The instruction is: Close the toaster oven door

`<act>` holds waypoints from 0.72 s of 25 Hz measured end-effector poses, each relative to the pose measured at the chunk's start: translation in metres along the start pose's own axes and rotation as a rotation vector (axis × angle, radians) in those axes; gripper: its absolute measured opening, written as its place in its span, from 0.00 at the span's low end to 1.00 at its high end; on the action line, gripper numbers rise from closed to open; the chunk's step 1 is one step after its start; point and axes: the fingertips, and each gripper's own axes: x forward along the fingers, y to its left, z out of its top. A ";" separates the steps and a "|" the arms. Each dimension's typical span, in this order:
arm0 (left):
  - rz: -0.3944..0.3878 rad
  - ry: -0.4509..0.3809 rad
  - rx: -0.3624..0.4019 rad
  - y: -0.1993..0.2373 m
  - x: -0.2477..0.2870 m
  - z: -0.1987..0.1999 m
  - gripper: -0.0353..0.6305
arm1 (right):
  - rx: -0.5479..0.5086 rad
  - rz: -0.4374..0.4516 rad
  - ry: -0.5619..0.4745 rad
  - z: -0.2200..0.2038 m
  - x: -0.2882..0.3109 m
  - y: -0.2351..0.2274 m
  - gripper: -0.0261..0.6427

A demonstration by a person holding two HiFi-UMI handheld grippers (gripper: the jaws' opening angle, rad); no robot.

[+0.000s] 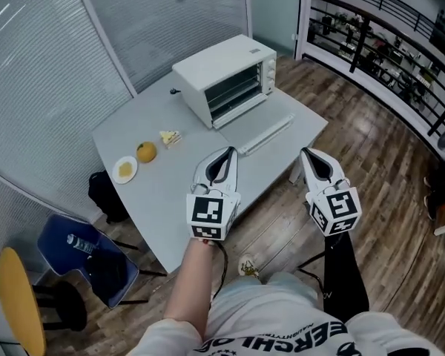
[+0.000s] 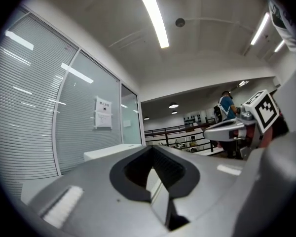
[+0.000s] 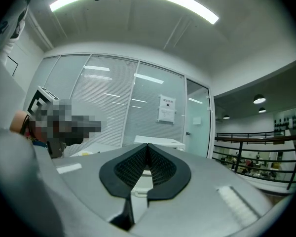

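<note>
A white toaster oven (image 1: pixel 226 76) stands at the far end of the grey table (image 1: pixel 170 199). Its door (image 1: pixel 261 127) hangs open, lying flat toward me, and the dark inside with a rack shows. My left gripper (image 1: pixel 226 151) hovers over the table's near part, just short of the door, with its jaws shut and nothing in them. The right gripper (image 1: pixel 308 153) is held off the table's right corner, also shut and empty. In the left gripper view the left gripper (image 2: pixel 150 147) points past the oven's top (image 2: pixel 113 151). In the right gripper view the right gripper (image 3: pixel 147 145) points at the oven (image 3: pixel 160 142).
On the table's left sit a small plate (image 1: pixel 124 170), an orange (image 1: pixel 146 152) and a cake slice (image 1: pixel 170 136). A black bag (image 1: pixel 104 193), a blue chair (image 1: pixel 89 256) and a yellow chair (image 1: pixel 18 302) stand at the left. A glass wall is behind; a railing (image 1: pixel 386 43) is at the right.
</note>
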 end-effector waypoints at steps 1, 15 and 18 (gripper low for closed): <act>-0.007 0.001 0.000 0.007 0.010 -0.002 0.14 | 0.000 -0.004 0.005 -0.002 0.011 -0.003 0.04; -0.030 0.026 -0.037 0.059 0.089 -0.035 0.14 | -0.005 0.008 0.040 -0.023 0.105 -0.025 0.04; -0.003 0.039 -0.038 0.070 0.100 -0.037 0.14 | 0.000 0.033 0.035 -0.023 0.123 -0.031 0.04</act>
